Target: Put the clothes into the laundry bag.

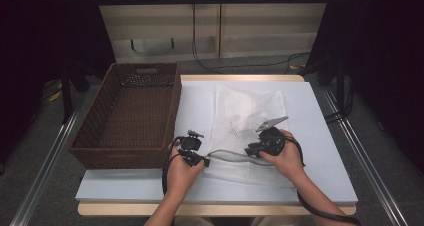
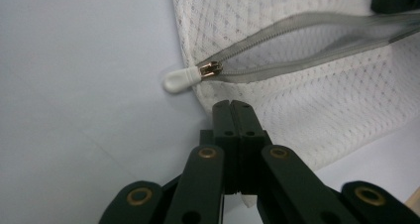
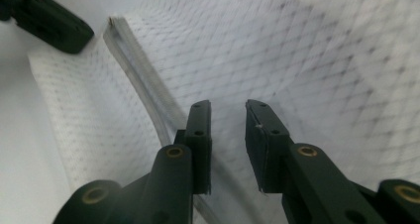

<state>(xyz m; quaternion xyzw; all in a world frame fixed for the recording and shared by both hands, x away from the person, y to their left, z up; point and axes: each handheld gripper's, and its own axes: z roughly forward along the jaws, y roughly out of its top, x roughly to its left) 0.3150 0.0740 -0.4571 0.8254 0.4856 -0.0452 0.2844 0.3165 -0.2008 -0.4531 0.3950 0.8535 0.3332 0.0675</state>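
A white mesh bag lies flat on the pale mat. Its grey zipper stands partly unzipped near the front edge. In the left gripper view the white zipper pull sits at the bag's corner, just beyond the jaw tips. My left gripper is shut, and it seems to pinch the bag's edge below the pull. My right gripper hovers over the mesh with a gap between its jaws. The zipper strip runs just left of them, and nothing is pressed between the pads.
A dark wicker basket stands along the mat's left side, close to my left hand. The table's wooden front edge lies just behind the forearms. Bare mat stretches right of the bag. Cables lie on the floor beyond the table.
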